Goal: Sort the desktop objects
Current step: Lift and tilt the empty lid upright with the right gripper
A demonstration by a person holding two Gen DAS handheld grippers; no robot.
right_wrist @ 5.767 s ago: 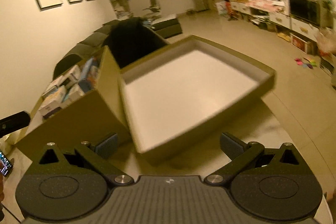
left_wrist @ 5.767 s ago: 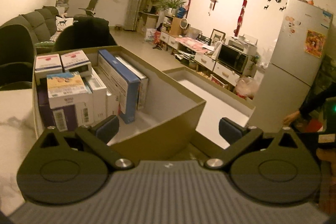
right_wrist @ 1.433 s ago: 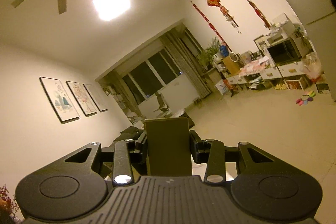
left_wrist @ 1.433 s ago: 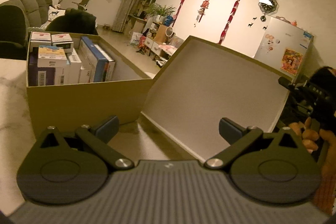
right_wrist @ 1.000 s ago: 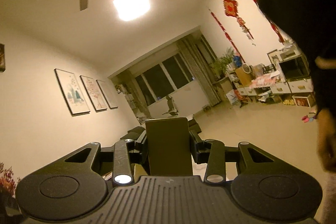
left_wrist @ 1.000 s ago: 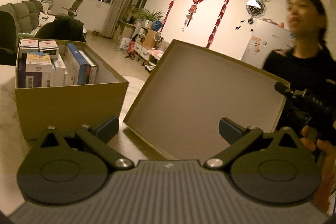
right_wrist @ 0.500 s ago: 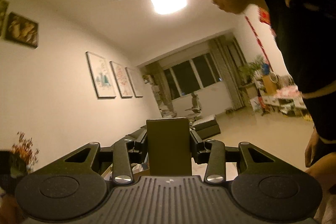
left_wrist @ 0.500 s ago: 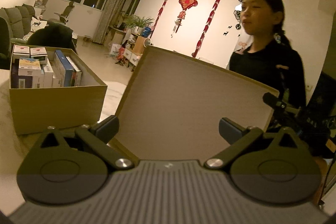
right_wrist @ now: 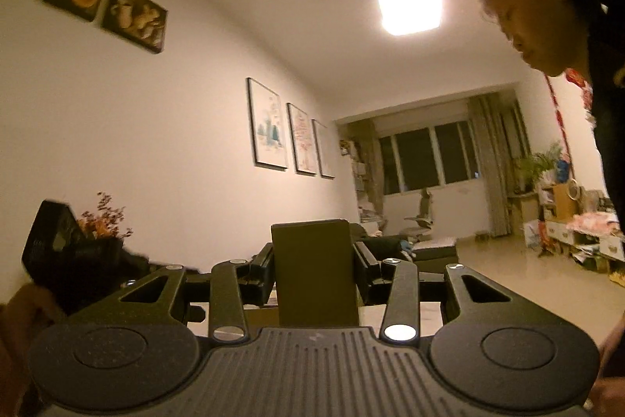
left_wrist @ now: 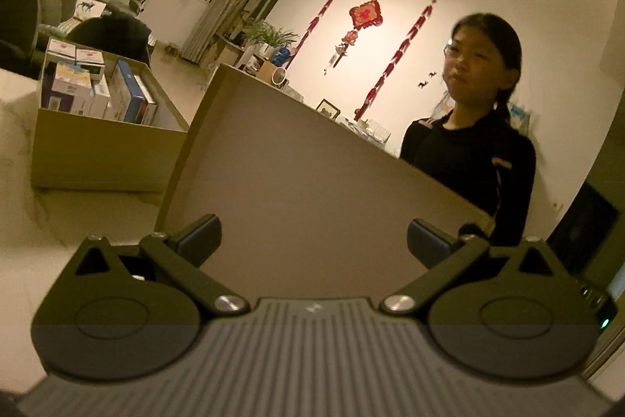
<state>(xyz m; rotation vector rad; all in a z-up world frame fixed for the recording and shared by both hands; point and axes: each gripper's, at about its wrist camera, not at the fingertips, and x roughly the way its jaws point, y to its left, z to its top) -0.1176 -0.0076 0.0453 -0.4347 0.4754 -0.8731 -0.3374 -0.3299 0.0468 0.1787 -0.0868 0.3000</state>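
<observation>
An olive cardboard box (left_wrist: pixel 105 147) stands on the pale table at the left of the left wrist view, filled with several small packages (left_wrist: pixel 74 85) and a blue box (left_wrist: pixel 131 96). Its olive lid (left_wrist: pixel 297 178) is raised on edge, white inside facing me, right in front of my left gripper (left_wrist: pixel 312 241), which is open and empty. My right gripper (right_wrist: pixel 314 272) is shut on the lid's rim (right_wrist: pixel 312 268) and holds it up.
The marble table (left_wrist: pixel 23 221) runs to the left. A person in black (left_wrist: pixel 472 151) stands behind the lid, close on the right. Sofas and chairs (left_wrist: pixel 23 6) lie beyond the box. A dark device (right_wrist: pixel 54 241) shows at the left of the right wrist view.
The lid has been lifted from the table and tilted upright over the last seconds. My right gripper swung left with it. The left gripper backed away from the box and tilted up.
</observation>
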